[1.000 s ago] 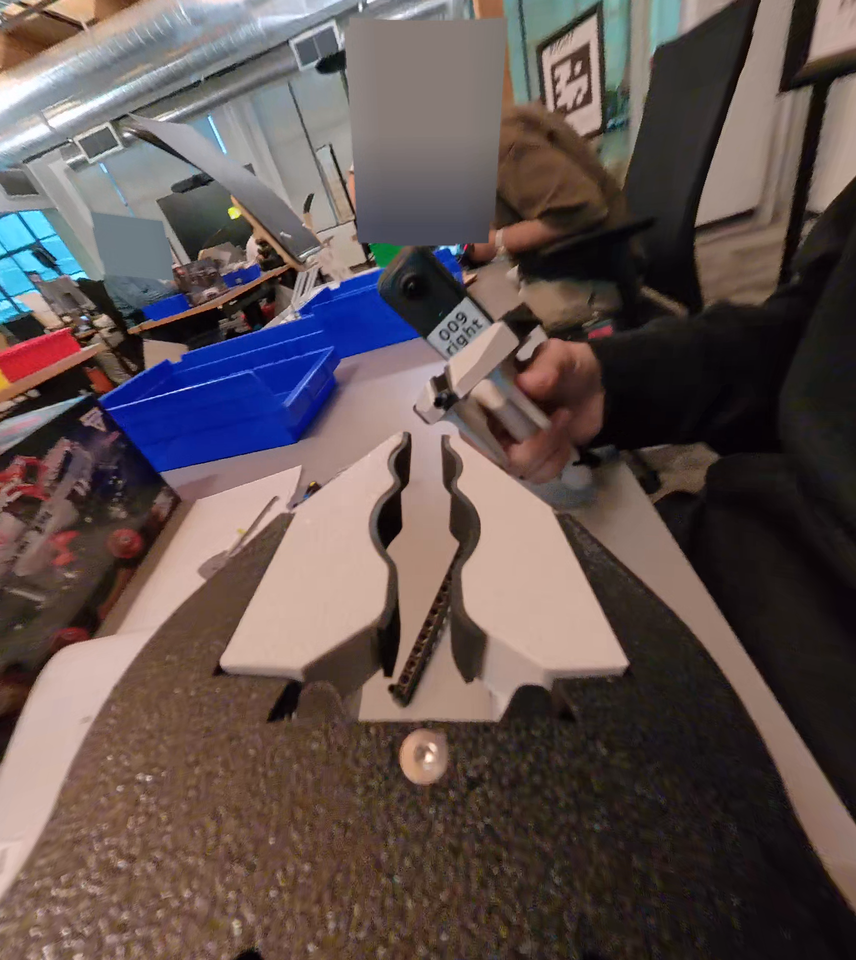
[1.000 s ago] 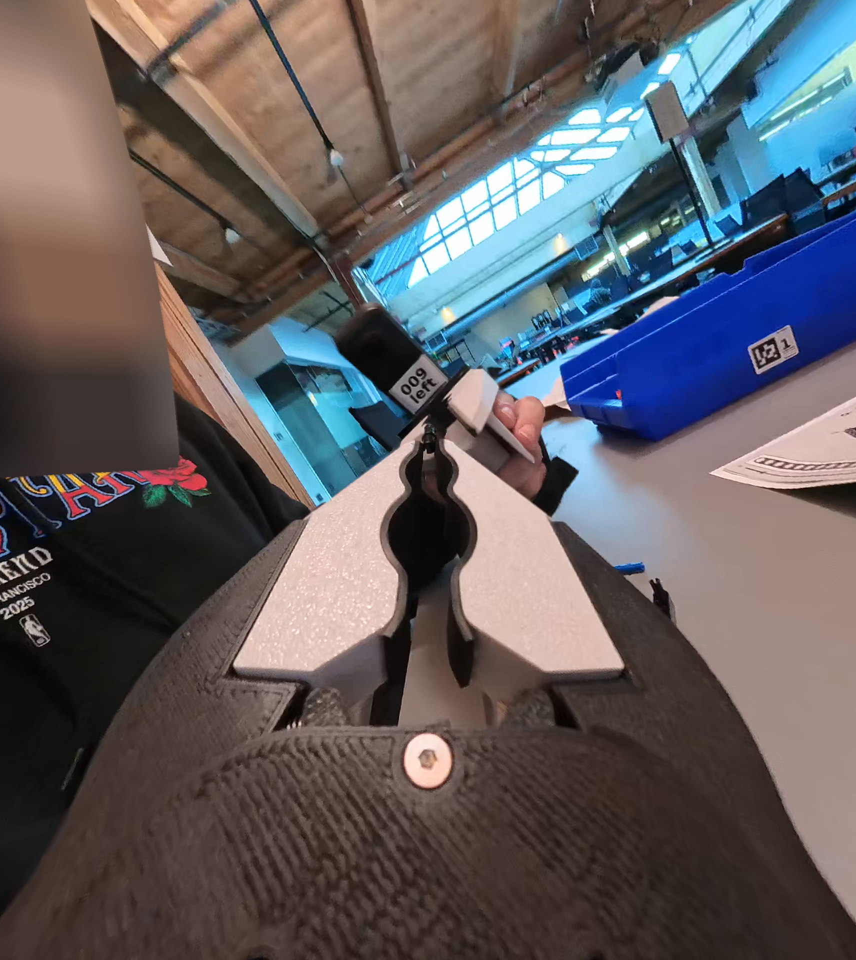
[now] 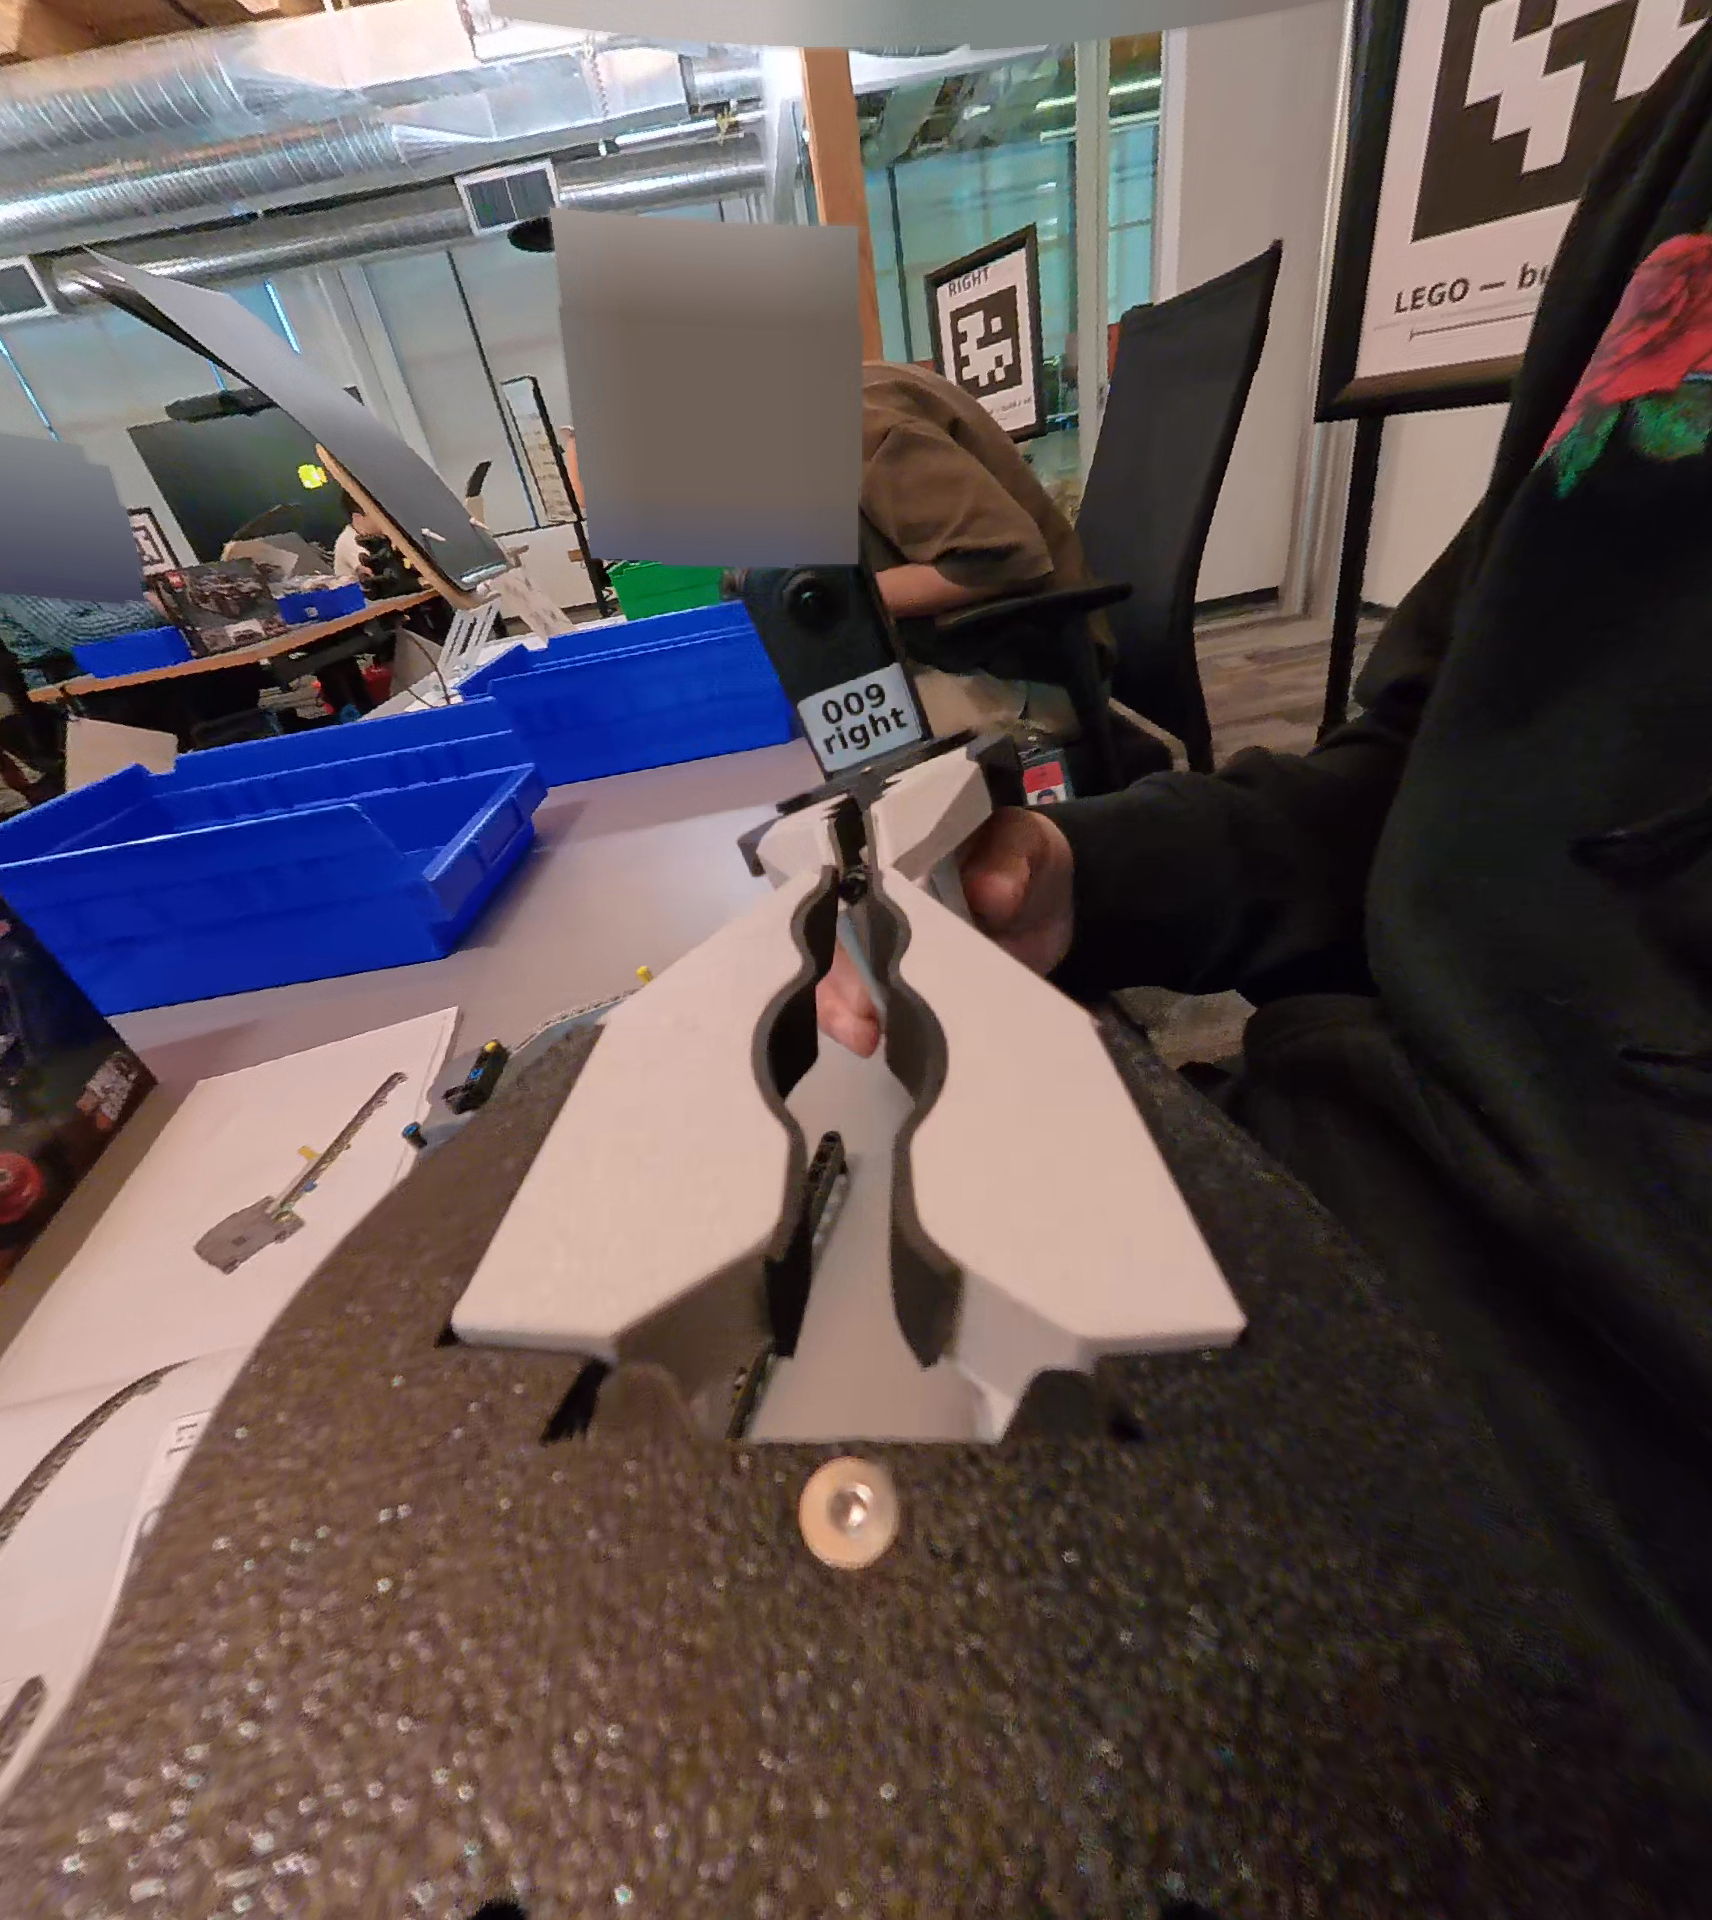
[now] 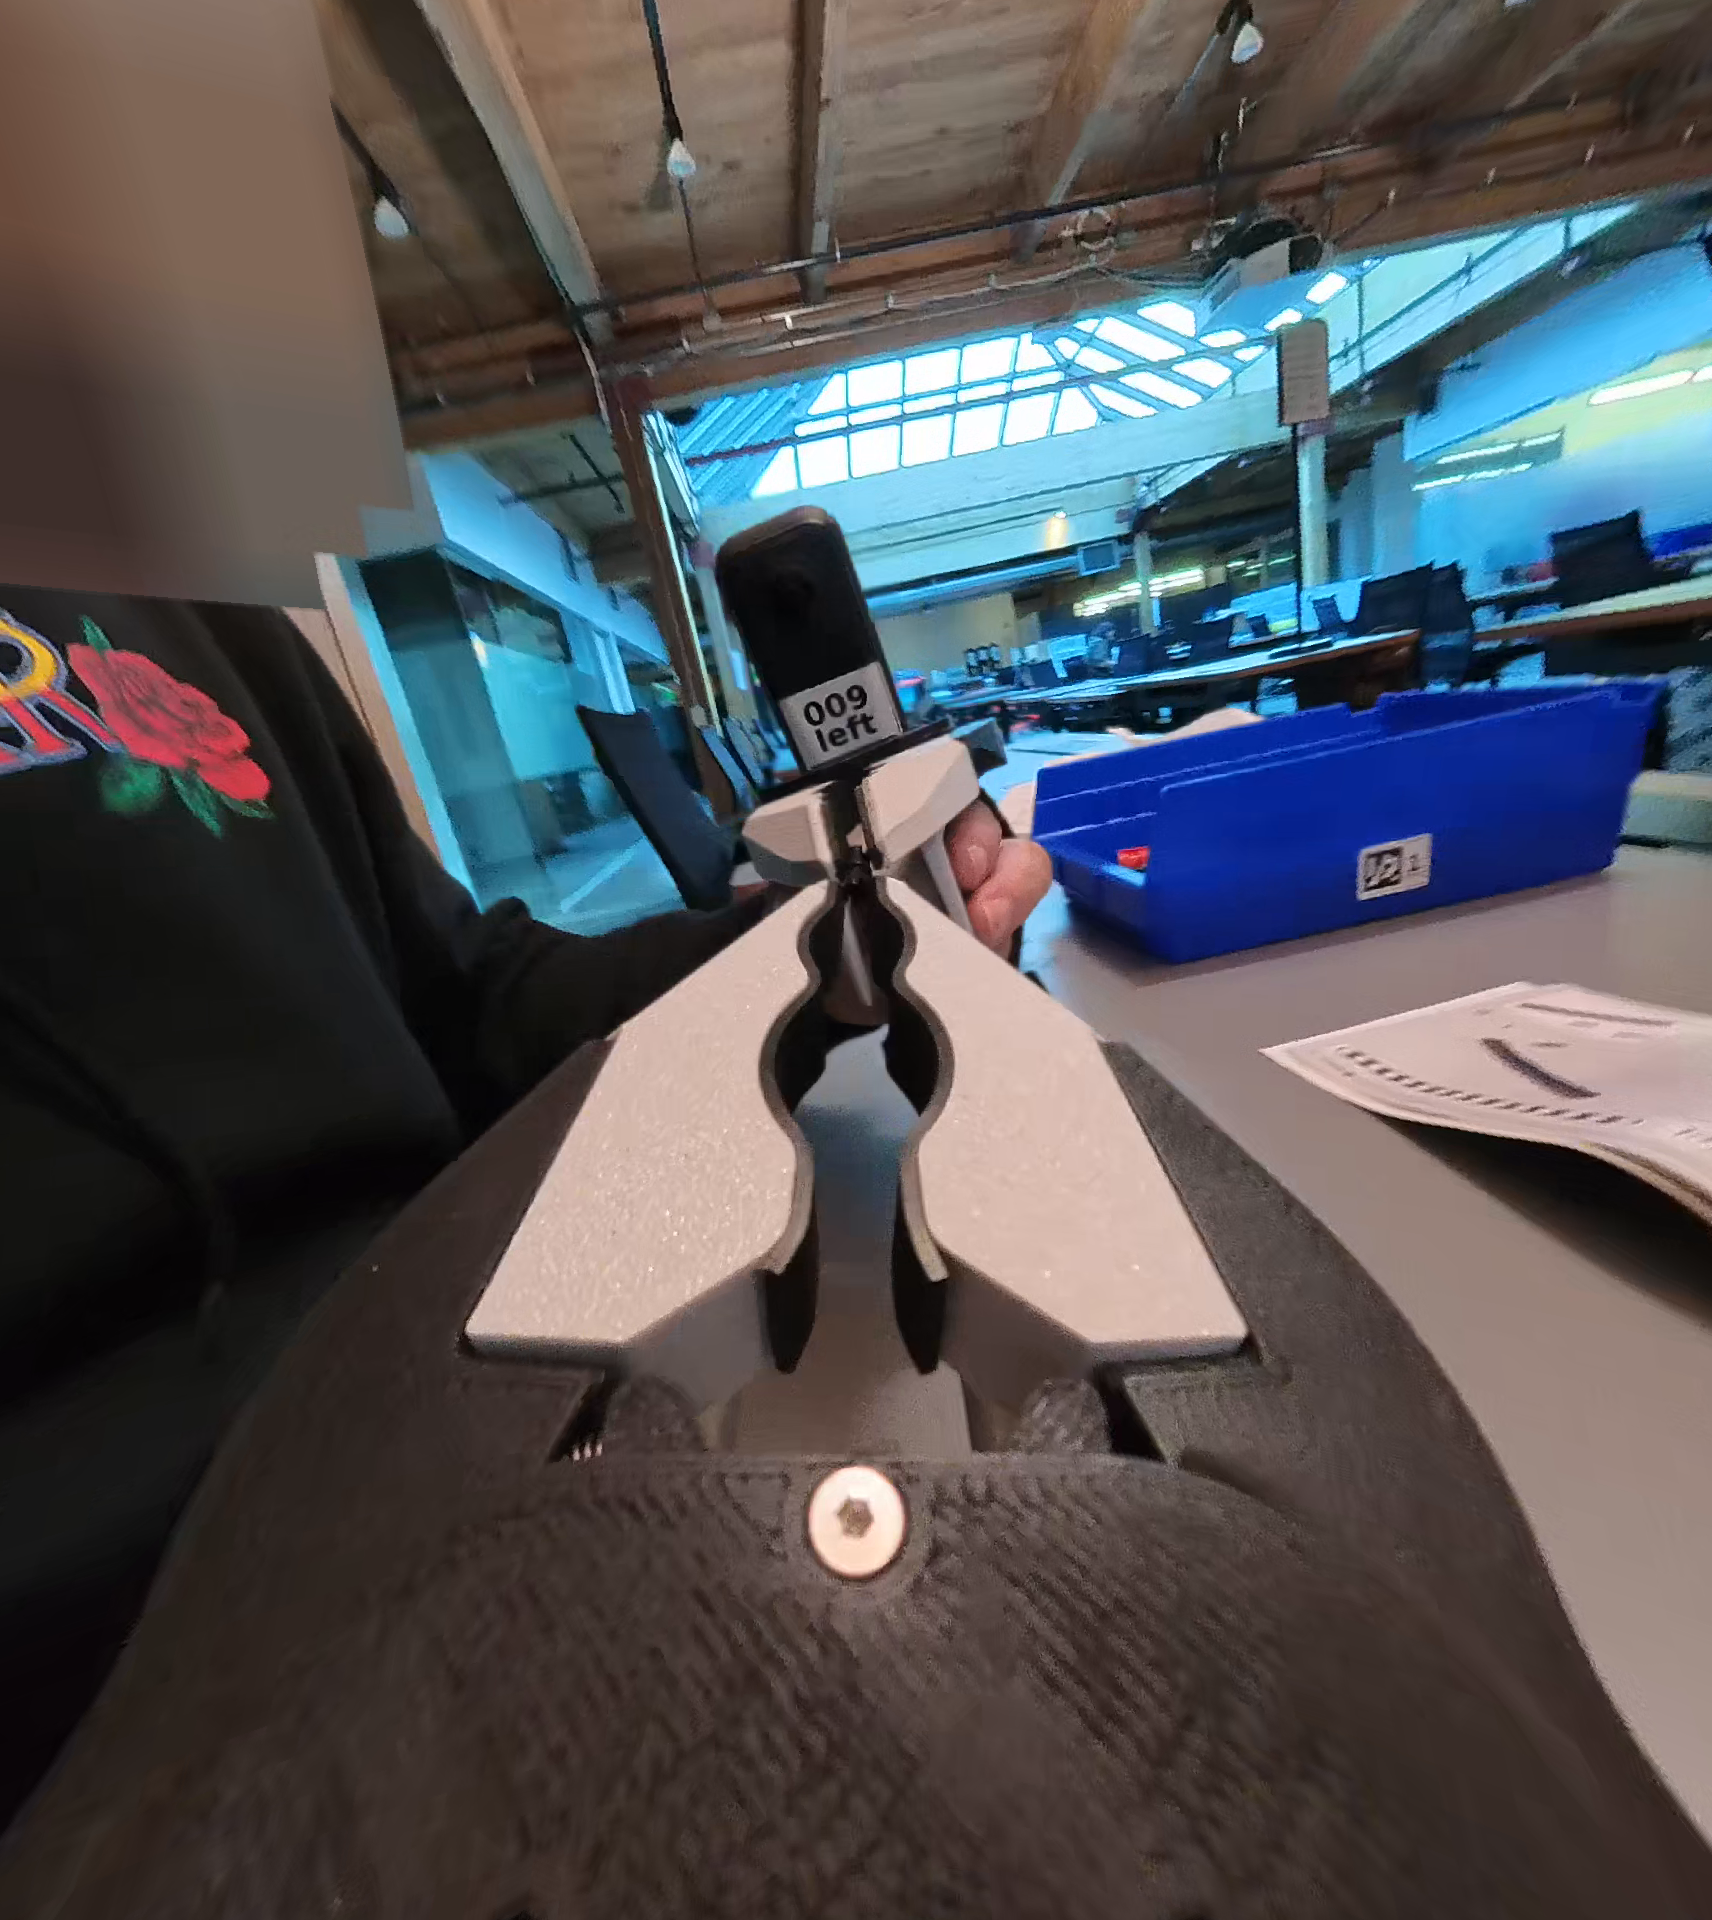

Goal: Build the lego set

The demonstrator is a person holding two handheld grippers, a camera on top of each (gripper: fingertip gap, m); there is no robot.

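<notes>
Two handheld grippers meet tip to tip above a grey table (image 4: 1454,987). The left gripper (image 3: 847,888) is clenched on a long black studded lego beam (image 3: 810,1216), which runs lengthwise between its fingers, pointing toward the right gripper (image 4: 857,888). The right gripper's tips pinch a small dark piece (too tiny to identify). The beam's near end is hidden.
</notes>
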